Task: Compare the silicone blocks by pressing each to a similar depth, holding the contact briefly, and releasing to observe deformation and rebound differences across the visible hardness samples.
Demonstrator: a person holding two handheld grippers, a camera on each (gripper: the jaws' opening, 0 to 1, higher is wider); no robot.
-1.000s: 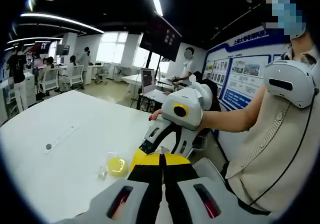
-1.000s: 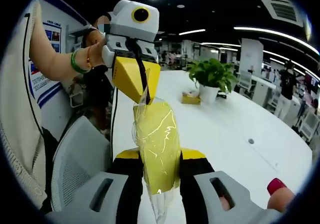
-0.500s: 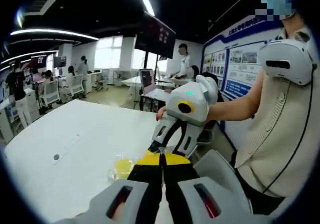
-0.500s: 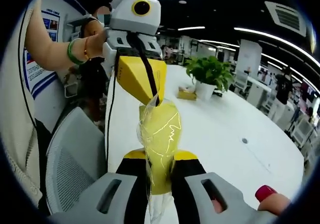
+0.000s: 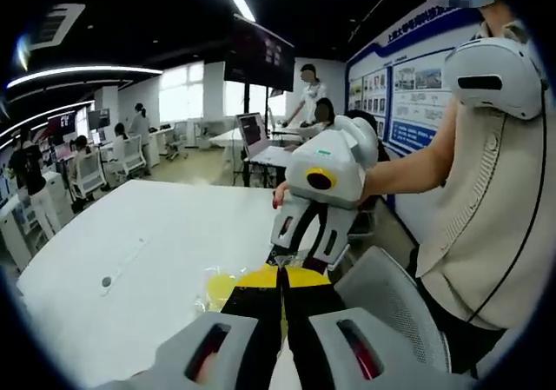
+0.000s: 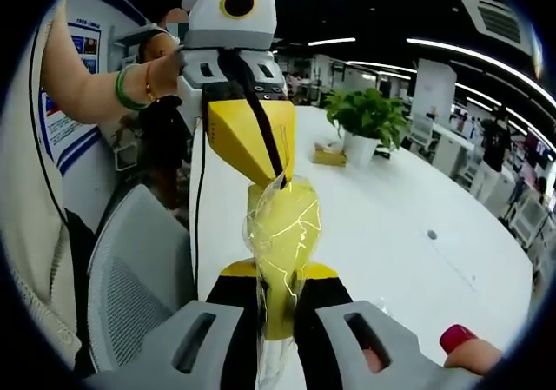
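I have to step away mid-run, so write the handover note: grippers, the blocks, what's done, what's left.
Right gripper: shut on the wrapped yellow block, held up off the white table.
Left gripper: jaws closed, pinching the wrapper's top end above the block.
Second yellow block: lying in its wrapper on the table, beside the left gripper's jaws in the left gripper view.
Done: first block is clamped and under squeeze.
Left: release, judge rebound, then press the second block to similar depth.

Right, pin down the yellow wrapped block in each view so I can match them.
Left gripper view: the yellow block peeks out low centre, left of the closed left tool.
Right gripper view: it stands centre, clamped in the right tool.
Shared landmark: the white table.
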